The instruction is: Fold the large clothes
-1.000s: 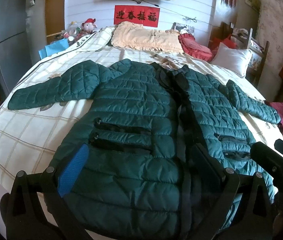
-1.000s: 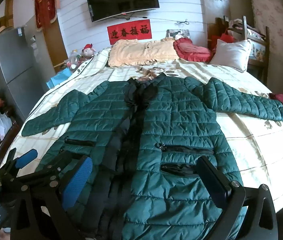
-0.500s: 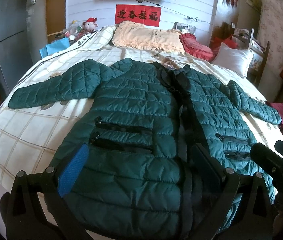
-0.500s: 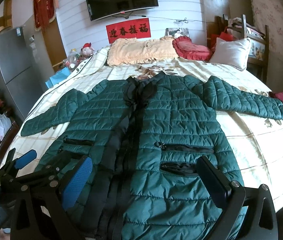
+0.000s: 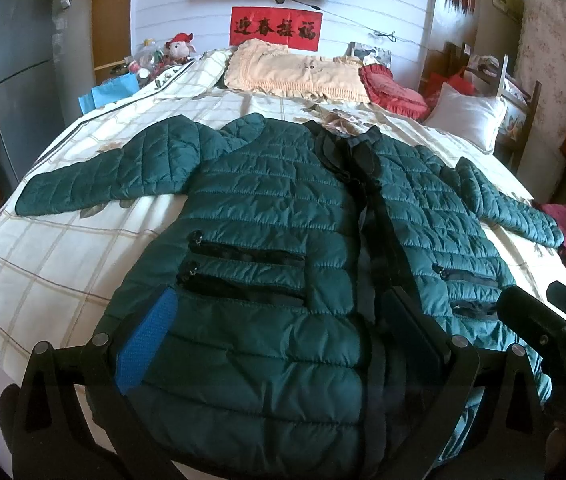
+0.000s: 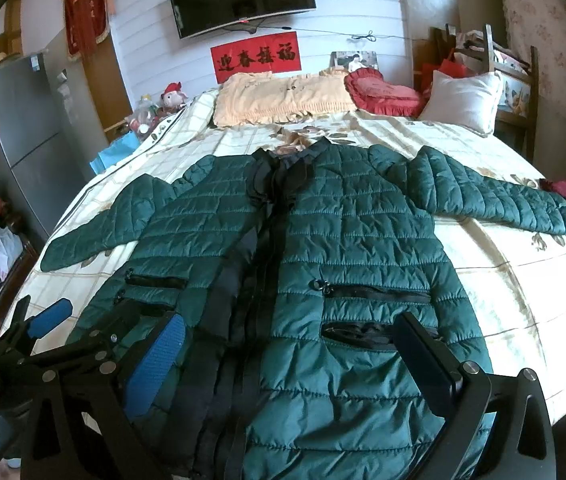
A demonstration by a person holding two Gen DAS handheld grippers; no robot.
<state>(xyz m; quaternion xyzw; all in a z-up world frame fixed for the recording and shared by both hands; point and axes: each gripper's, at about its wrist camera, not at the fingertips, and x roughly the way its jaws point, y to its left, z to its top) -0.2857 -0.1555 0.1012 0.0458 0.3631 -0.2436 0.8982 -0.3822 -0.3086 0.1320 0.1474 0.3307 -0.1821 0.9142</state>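
Dark green quilted puffer jacket (image 5: 267, 240) spread flat, front up, sleeves out, on cream checked bedspread (image 5: 55, 264); left gripper (image 5: 279, 332) and right gripper (image 6: 287, 356) both spread wide above its hem.

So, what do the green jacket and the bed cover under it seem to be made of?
The green jacket looks like thin synthetic shell, perhaps nylon, with padding: stitched puffy rows and a slight sheen. The bed cover looks like matte woven cloth, possibly cotton, cream with a printed grid and flowers; the pictures cannot confirm the fibre.
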